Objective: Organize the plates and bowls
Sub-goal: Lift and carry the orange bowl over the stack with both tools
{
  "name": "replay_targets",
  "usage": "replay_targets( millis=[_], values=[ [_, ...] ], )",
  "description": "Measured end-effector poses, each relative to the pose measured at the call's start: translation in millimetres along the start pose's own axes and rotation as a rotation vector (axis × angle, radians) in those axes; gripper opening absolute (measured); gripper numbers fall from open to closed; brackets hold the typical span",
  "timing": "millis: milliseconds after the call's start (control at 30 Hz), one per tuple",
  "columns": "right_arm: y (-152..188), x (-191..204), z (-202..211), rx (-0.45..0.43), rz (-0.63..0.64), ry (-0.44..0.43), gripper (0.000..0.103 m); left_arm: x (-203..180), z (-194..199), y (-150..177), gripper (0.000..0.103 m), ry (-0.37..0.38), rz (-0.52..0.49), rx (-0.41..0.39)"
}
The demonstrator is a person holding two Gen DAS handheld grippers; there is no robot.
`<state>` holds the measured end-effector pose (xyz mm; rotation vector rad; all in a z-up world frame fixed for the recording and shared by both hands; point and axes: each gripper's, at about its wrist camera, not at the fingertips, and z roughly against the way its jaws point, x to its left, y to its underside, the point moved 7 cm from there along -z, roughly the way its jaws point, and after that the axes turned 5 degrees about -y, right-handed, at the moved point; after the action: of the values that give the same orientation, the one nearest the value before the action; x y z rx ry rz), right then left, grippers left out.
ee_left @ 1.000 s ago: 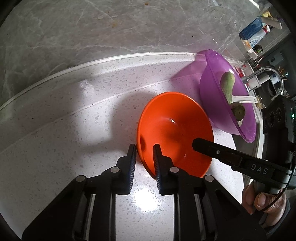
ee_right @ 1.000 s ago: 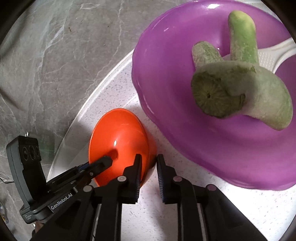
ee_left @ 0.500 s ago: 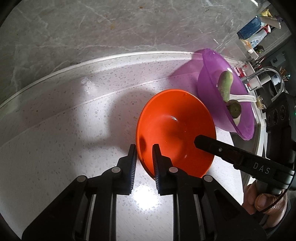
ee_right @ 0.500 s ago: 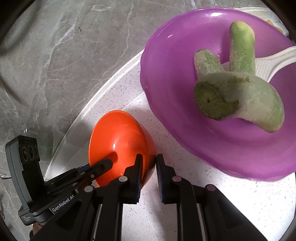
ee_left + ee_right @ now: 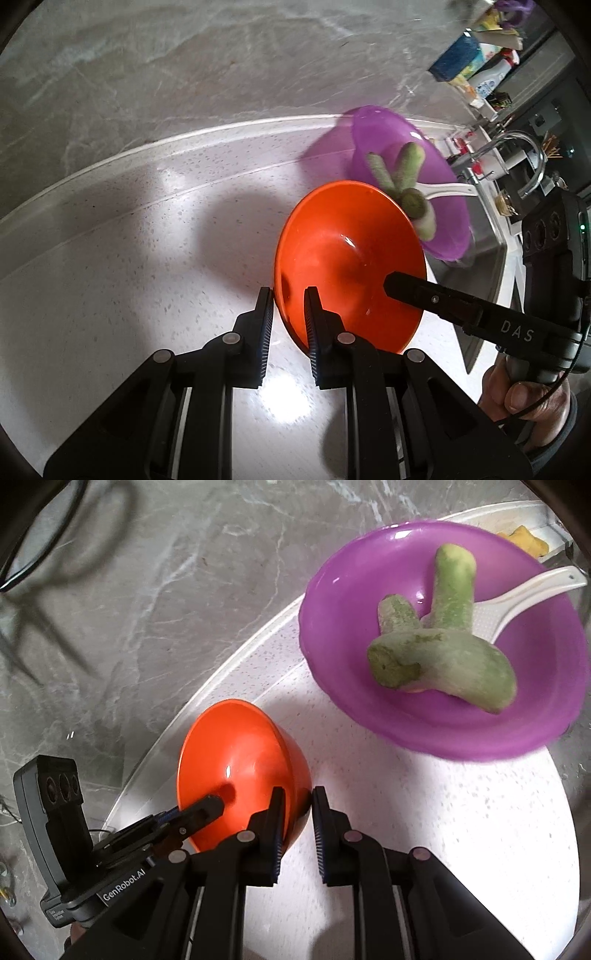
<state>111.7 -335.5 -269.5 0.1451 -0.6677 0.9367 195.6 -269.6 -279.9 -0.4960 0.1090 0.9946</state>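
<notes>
**Orange bowl carried by two grippers**

Above the white worktop (image 5: pixel 110 295), near the purple bowl (image 5: pixel 443 720) with vegetables, the orange bowl (image 5: pixel 343 258) hangs. Left gripper (image 5: pixel 288 325) and right gripper (image 5: pixel 298 823) pinch opposite rims between their fingers. The next move probably needs level, matched carrying.

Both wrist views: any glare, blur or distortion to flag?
Left wrist: bright glare patch on the countertop below the gripper, purple bowl slightly smeared, fisheye bends the counter edge. Right wrist: countertop washed out white, purple bowl's near rim blurred.
</notes>
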Motion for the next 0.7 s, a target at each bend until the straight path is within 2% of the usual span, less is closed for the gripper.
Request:
replay_targets(
  millis=[233, 700],
  values=[
    [22.9, 1.8, 34.1, -0.006, 0.007, -0.017, 0.017, -22.7, 28.5, 22.3, 0.015, 0.018, -0.023, -0.01],
    [77.4, -7.5, 106.2, -0.026, 0.02, -0.01, 0.017, -73.5, 64.3, 95.3, 0.015, 0.092, -0.067, 0.005]
  ],
)
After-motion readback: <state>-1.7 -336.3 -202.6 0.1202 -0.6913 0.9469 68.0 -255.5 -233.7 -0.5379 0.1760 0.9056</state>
